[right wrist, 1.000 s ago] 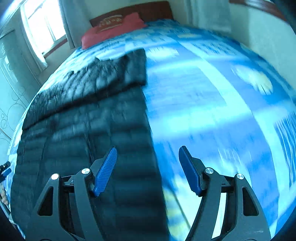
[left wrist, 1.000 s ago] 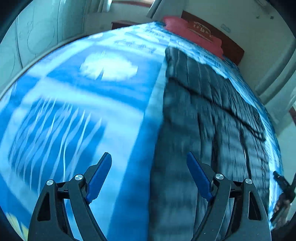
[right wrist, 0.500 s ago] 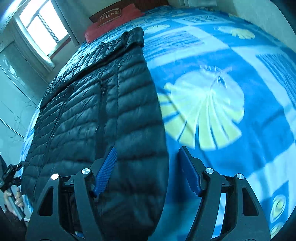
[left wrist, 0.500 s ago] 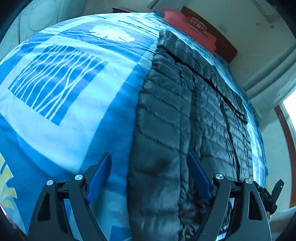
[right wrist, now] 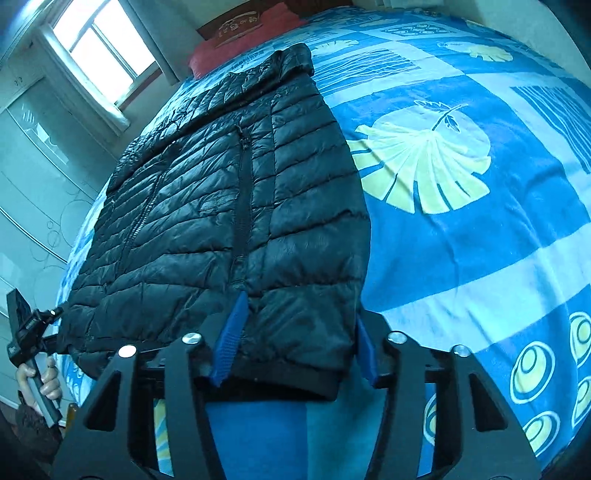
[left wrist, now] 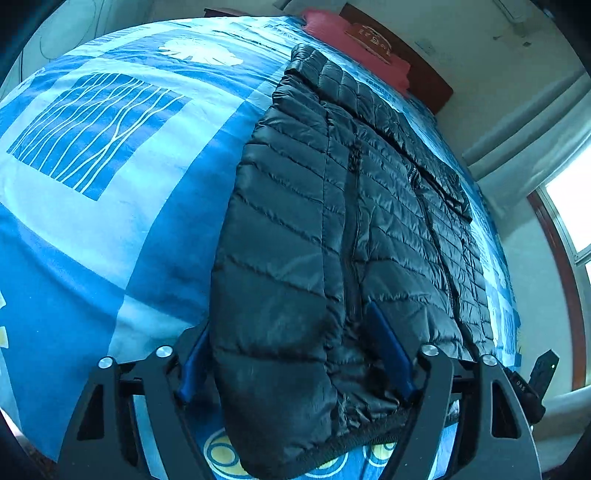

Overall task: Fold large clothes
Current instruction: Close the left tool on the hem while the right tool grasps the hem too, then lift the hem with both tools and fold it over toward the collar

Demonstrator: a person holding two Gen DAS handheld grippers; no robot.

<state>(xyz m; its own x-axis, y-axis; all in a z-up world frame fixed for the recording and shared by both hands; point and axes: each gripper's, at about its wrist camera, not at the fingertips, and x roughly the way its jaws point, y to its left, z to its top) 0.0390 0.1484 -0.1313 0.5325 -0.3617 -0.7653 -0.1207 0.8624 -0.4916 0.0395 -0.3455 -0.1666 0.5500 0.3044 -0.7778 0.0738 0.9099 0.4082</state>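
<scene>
A black puffer jacket [left wrist: 332, 229] lies flat along a blue patterned bed [left wrist: 110, 192], hem toward the cameras. The left gripper [left wrist: 295, 354] and right gripper [right wrist: 295, 343] both straddle hem corners, jaws wide apart. A red pillow [right wrist: 240, 33] lies at the headboard, beyond the collar.

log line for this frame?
phase: pre-grasp | left gripper: open, straddling jacket hem corner | right gripper: open, straddling other corner | jacket: flat on bed
</scene>
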